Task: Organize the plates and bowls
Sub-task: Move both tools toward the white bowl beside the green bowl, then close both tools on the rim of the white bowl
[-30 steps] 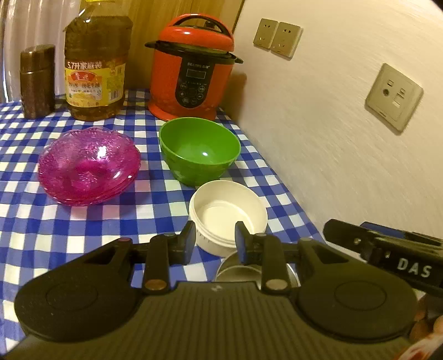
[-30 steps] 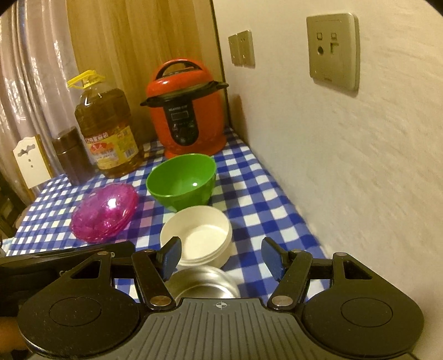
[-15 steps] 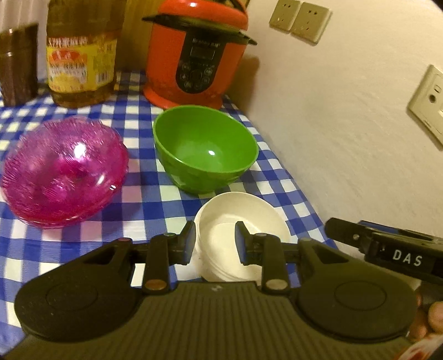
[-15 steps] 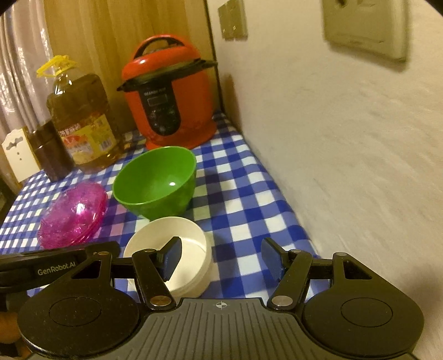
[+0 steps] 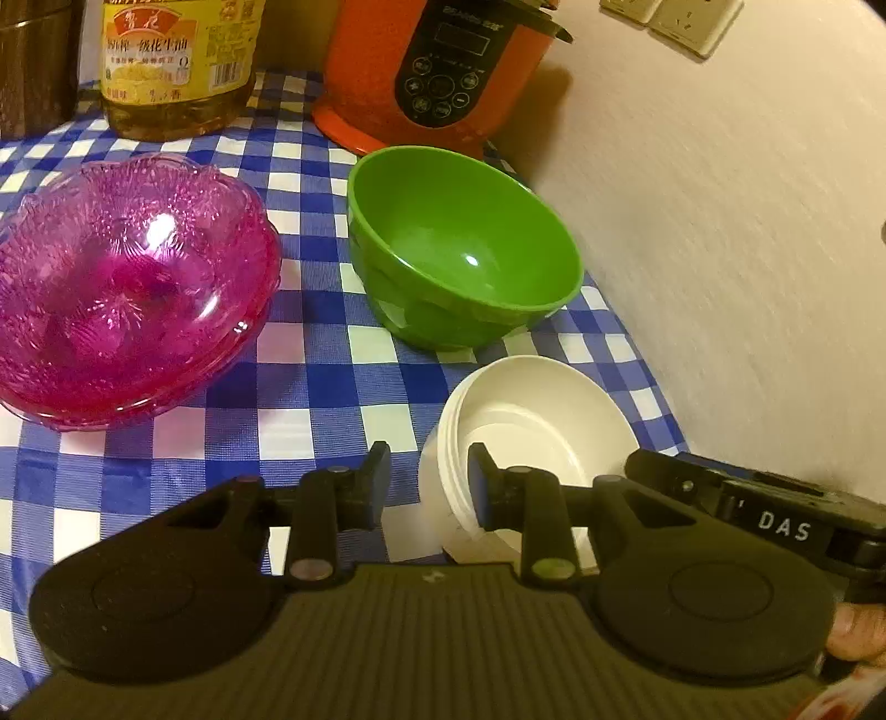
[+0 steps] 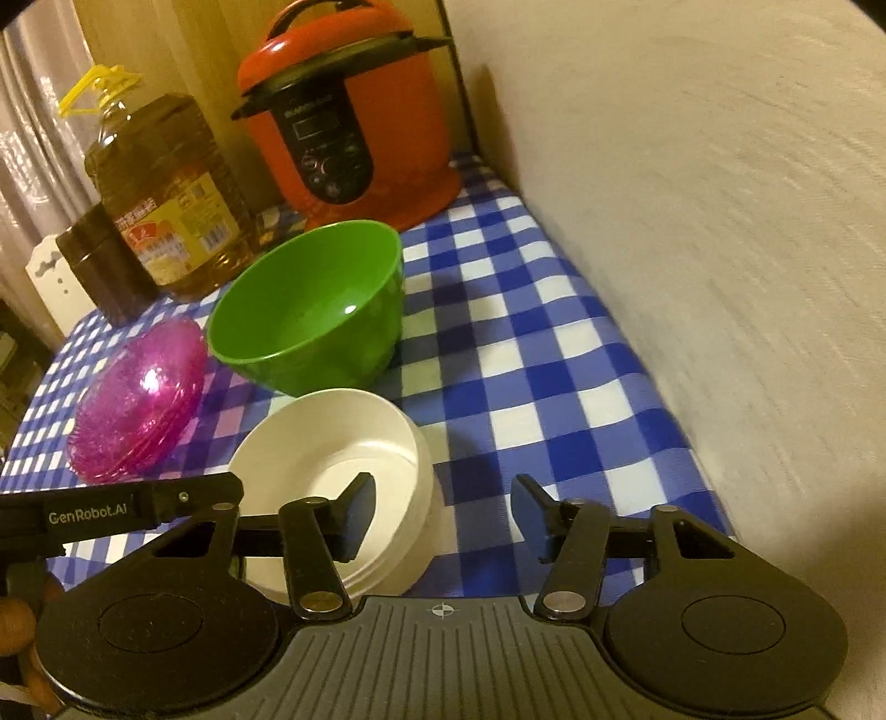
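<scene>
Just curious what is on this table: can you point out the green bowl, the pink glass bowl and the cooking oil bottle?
green bowl [image 5: 470, 243]: left wrist view, inside wall.
pink glass bowl [image 5: 122, 293]: left wrist view, inside near the centre.
cooking oil bottle [image 6: 166, 205]: right wrist view, front above the label.

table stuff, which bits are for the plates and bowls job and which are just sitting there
For the job:
- white bowls, a nested stack
- green bowl
- pink glass dishes, stacked

Just lying about:
- red pressure cooker
- oil bottle
- dark canister
- wall sockets
- checked tablecloth
</scene>
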`<state>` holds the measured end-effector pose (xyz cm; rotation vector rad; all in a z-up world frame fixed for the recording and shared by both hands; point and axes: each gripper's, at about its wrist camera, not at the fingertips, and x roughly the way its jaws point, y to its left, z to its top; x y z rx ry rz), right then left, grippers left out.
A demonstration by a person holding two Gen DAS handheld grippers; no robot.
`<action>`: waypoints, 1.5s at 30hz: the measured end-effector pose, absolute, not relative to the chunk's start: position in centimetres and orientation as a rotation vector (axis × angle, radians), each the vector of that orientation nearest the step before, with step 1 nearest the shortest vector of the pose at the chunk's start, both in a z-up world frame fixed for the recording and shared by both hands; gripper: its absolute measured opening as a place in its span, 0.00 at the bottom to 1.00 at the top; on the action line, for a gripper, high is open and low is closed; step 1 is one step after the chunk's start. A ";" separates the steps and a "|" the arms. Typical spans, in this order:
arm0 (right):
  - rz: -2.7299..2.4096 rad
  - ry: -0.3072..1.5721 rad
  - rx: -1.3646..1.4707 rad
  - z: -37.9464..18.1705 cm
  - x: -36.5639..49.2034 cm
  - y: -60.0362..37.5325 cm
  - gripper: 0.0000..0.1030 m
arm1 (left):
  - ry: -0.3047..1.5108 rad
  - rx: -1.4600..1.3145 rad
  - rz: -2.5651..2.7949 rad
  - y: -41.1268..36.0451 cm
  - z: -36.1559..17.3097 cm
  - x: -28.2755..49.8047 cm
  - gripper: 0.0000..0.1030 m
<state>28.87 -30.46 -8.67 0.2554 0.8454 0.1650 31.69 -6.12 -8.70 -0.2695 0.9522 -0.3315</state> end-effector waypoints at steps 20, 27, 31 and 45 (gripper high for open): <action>0.196 0.895 0.272 -9.2 30.0 -29.4 0.18 | 0.978 -0.251 -0.373 -7.4 -9.4 32.1 0.14; 0.185 0.901 0.263 -9.4 30.0 -29.3 0.13 | 0.979 -0.239 -0.378 -7.4 -9.5 32.0 0.13; 0.175 0.891 0.266 -9.1 29.9 -29.4 0.12 | 0.976 -0.238 -0.386 -7.4 -9.4 31.9 0.13; 0.109 0.831 0.290 -7.6 28.8 -31.3 0.11 | 0.922 -0.247 -0.425 -9.1 -7.7 32.2 0.11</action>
